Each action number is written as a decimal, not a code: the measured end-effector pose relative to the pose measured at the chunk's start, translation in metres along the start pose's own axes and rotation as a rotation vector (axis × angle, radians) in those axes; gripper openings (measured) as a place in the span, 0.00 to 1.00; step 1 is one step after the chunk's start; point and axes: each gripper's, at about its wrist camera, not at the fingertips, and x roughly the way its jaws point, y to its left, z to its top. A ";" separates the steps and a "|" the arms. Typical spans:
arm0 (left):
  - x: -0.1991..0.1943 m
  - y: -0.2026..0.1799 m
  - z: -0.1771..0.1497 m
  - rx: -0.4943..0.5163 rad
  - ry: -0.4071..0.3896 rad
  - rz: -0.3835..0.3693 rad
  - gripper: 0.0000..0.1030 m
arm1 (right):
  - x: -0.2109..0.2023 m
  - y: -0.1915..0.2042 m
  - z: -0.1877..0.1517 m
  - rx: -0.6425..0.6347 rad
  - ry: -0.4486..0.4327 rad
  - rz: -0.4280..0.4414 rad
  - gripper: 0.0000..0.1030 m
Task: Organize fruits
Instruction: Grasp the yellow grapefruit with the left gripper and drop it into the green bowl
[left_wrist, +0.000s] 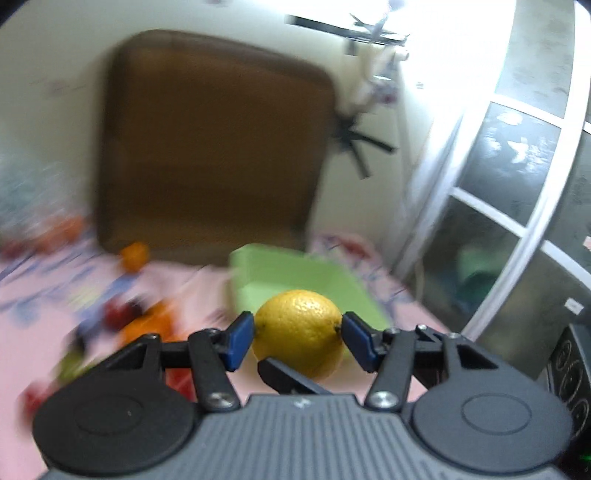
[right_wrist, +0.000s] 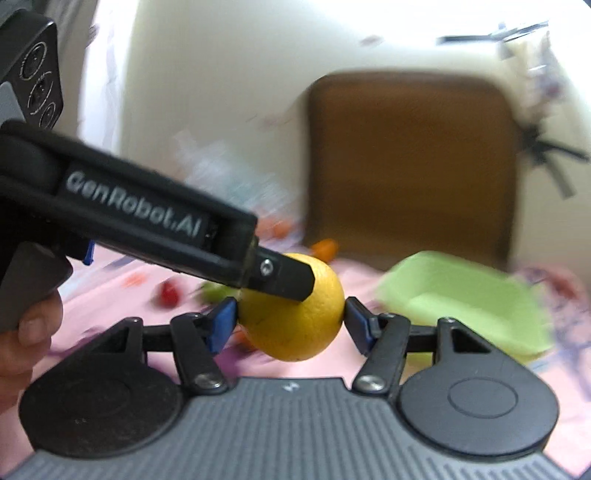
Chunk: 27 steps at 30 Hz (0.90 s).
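Note:
A yellow lemon sits between the blue pads of both grippers at once, held above the pink cloth. My left gripper is shut on it. My right gripper is shut on the same lemon. The left gripper's black body crosses the right wrist view from the left and its finger tip rests on the lemon's top. A light green tray lies just behind the lemon; in the right wrist view the tray is to the right.
A brown cushion leans on the wall behind. Blurred loose fruit lies on the pink cloth: an orange, red and orange pieces, a red fruit. A white-framed window is at the right.

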 end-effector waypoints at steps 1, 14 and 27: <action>0.018 -0.005 0.008 0.004 0.006 -0.030 0.52 | 0.001 -0.016 0.003 0.012 -0.015 -0.044 0.64; 0.126 -0.022 0.008 -0.095 0.132 -0.031 0.57 | 0.046 -0.127 -0.010 0.163 0.080 -0.237 0.65; -0.032 0.026 -0.007 -0.127 -0.059 -0.016 0.63 | -0.003 -0.095 -0.008 0.127 -0.036 -0.173 0.49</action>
